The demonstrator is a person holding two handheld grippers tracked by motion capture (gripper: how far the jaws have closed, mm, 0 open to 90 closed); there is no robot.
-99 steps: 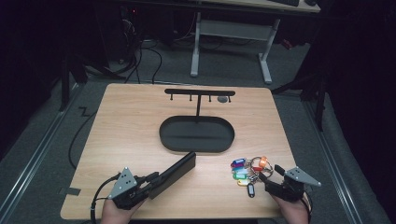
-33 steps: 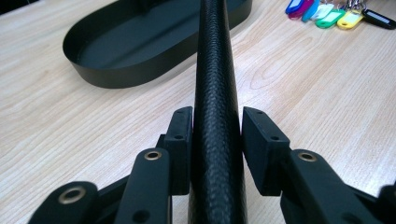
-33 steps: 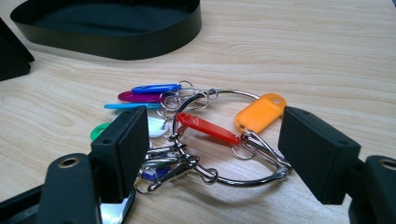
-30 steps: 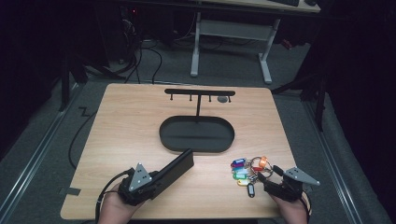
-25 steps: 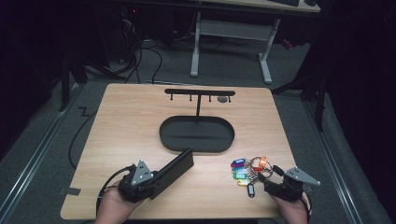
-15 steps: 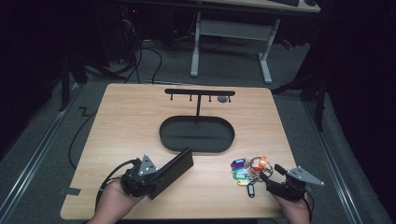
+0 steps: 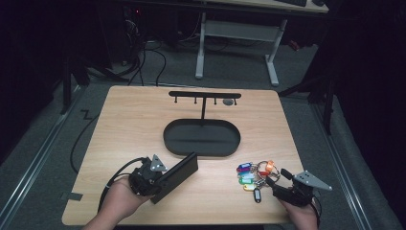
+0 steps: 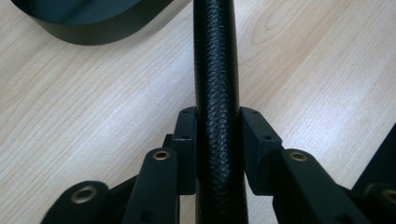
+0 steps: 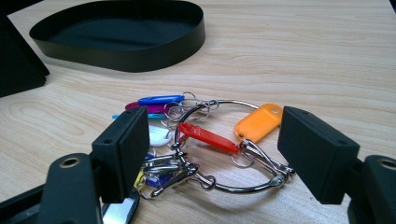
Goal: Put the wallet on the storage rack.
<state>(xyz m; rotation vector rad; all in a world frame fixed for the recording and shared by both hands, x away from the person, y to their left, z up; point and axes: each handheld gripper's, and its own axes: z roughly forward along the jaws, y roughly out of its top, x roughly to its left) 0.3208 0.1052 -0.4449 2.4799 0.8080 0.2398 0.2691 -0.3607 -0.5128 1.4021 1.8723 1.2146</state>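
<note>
Black case point(image 7: 176, 175) on pale wood table point(image 7: 134, 124)

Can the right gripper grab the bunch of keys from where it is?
Probably yes. The right gripper stands open with the key ring lying flat on the table between its jaws, and nothing blocks it.

Table point(image 7: 129, 120) – oval tray point(image 7: 201, 138) at centre, stand post rising from its far side, hook bar point(image 7: 204, 95) across top. Wallet point(image 7: 177, 175) on edge, near-left of tray, apart from it, clamped in left gripper point(image 7: 158, 179) at near end; left gripper view: pads point(image 8: 254, 140) pressing both wallet point(image 8: 217, 93) sides. Key bunch point(image 7: 253, 175) near-right of tray, flat on table. Right gripper point(image 7: 280, 179) just right of bunch – right gripper view: ring point(image 9: 224, 144) between spread jaws, tray point(image 9: 121, 35) beyond.
</note>
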